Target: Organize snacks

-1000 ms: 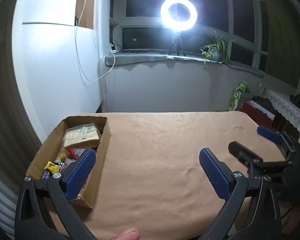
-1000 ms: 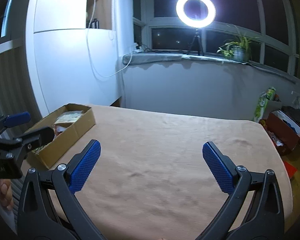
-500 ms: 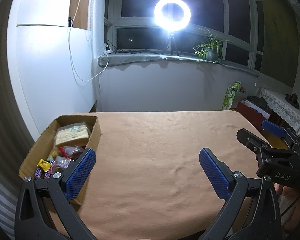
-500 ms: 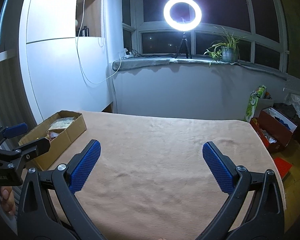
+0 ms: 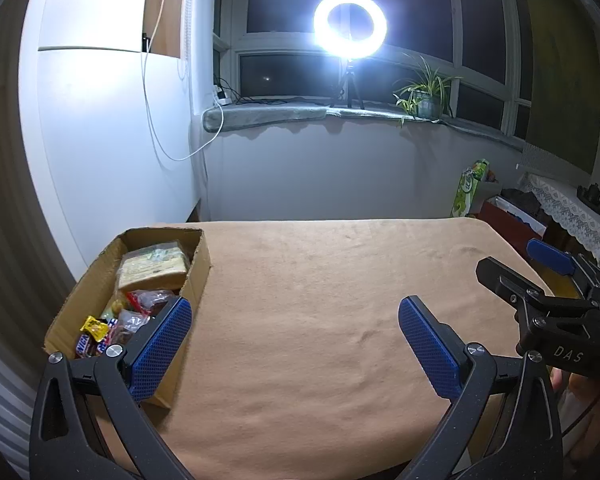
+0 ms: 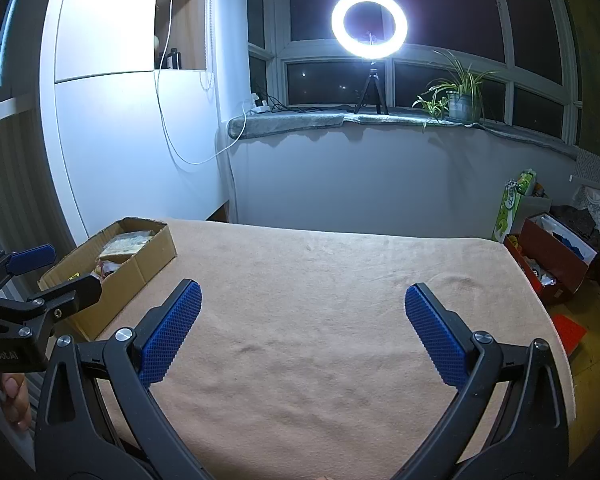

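Observation:
A cardboard box sits at the table's left side, filled with snacks: a pale wrapped pack at its far end, small wrapped sweets and candy bars nearer me. My left gripper is open and holds nothing, its left finger just right of the box's near corner. My right gripper hangs open over the bare cloth, nothing between its blue pads. Each gripper shows at the edge of the other's view.
A tan cloth covers the table. A white cabinet stands left of the box. Beyond the far edge are a wall and a sill with a ring light and plant. A red box stands on the floor at right.
Both grippers have drawn back and risen slightly, so the table and box look farther away. Both stay open and empty. The box has not moved.

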Action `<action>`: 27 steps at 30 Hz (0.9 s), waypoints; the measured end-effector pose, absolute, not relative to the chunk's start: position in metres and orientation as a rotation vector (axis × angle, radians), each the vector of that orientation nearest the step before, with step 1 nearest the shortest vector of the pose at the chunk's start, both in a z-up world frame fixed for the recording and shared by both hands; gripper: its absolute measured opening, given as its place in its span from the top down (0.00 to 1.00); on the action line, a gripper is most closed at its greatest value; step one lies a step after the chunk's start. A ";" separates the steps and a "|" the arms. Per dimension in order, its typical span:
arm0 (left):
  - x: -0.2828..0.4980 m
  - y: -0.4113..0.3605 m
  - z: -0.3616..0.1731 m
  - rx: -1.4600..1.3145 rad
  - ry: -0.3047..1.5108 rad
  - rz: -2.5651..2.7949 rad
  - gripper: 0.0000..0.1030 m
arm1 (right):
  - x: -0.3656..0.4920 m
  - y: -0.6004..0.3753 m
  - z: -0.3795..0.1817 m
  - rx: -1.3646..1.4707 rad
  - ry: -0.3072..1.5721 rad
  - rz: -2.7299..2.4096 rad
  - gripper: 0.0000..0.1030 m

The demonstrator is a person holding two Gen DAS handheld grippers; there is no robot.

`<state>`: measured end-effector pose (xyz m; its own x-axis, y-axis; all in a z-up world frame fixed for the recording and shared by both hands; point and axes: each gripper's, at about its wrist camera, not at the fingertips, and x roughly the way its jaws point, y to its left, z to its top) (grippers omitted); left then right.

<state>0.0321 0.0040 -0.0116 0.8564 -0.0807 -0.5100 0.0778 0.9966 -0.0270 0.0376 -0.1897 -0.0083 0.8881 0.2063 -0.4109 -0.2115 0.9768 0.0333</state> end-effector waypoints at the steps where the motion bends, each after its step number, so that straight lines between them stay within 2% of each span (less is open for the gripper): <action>1: 0.032 0.004 -0.012 -0.006 0.536 -0.083 0.00 | 0.038 -0.190 -0.009 -0.013 0.424 0.218 0.00; 27: 0.029 0.012 -0.012 -0.052 0.549 -0.090 0.00 | 0.037 -0.189 -0.009 -0.012 0.428 0.217 0.00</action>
<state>0.0287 0.0120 -0.0125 0.8494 -0.0996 -0.5183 0.0718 0.9947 -0.0735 0.0373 -0.1893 -0.0091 0.8872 0.2067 -0.4126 -0.2118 0.9767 0.0339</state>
